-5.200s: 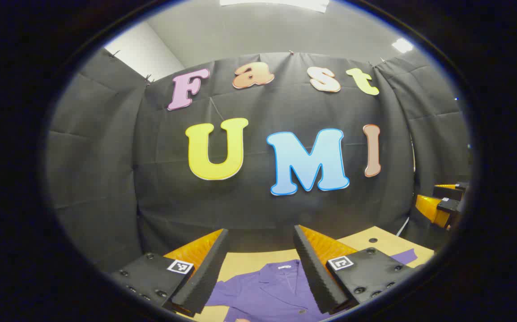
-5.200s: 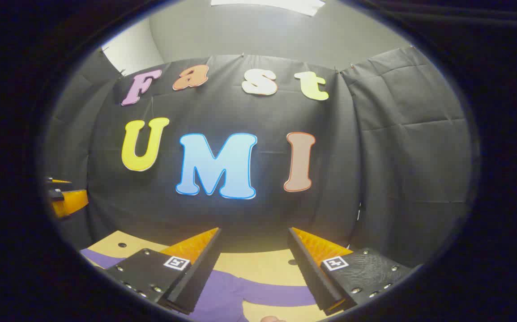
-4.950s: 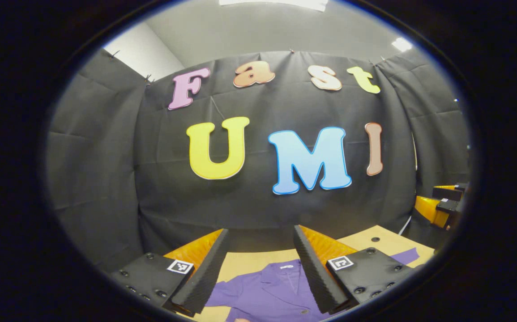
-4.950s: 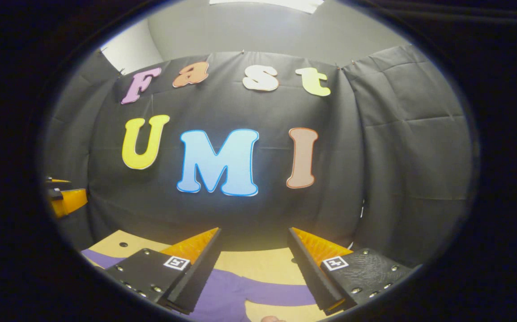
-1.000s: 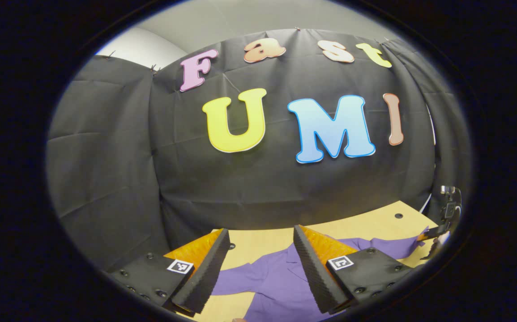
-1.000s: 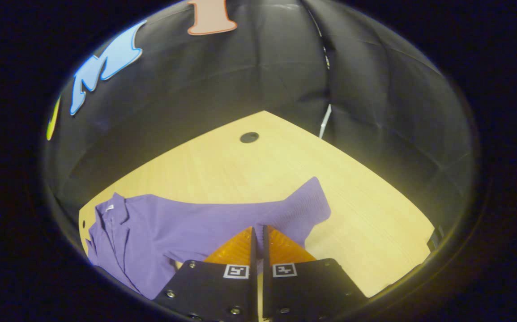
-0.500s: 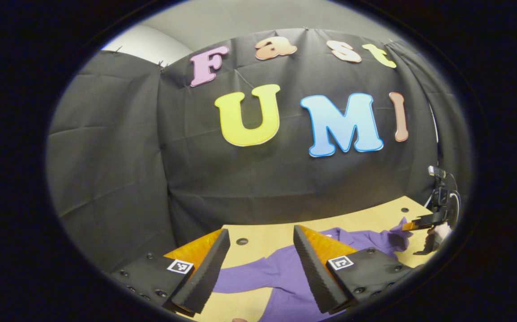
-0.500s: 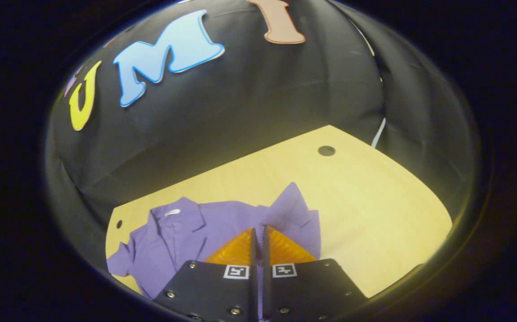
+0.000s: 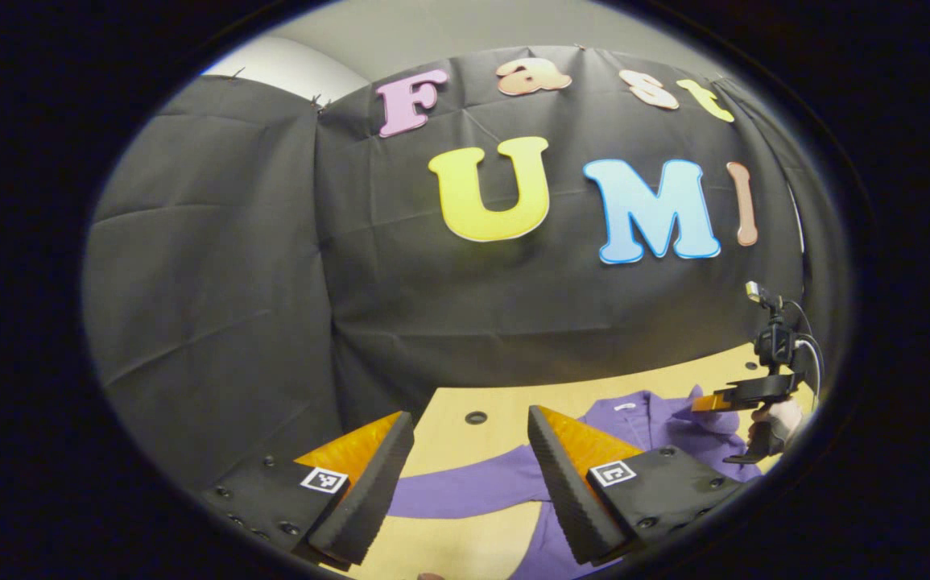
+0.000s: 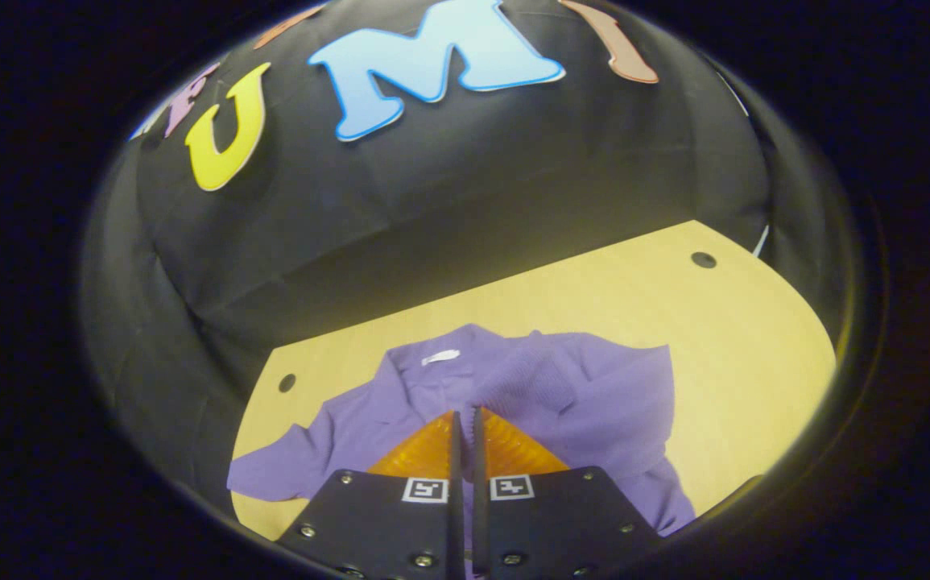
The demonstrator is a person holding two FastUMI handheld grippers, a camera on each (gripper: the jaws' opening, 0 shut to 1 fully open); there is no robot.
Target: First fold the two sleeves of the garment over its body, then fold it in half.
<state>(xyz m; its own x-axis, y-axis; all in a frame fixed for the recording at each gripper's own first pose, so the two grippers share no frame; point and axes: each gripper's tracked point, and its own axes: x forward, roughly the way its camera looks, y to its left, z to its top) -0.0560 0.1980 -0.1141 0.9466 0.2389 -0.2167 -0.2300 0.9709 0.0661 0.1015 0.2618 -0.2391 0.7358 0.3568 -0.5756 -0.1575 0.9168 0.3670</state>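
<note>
A purple collared garment lies flat on the tan table, collar toward the wall. My right gripper is shut on its right sleeve, which is drawn across the body near the collar. In the left gripper view that same gripper hovers at the far right over the garment, with a hand behind it. My left gripper is open above the table, with the outstretched left sleeve below and between its fingers, not touching them.
The table has small round holes near its back corners. The black cloth wall rises close behind the back edge. Bare tabletop lies to the right of the garment in the right gripper view.
The right gripper, shut on the right sleeve, has carried it from the side across onto the body. The left gripper has swung leftward over the left sleeve and stays open.
</note>
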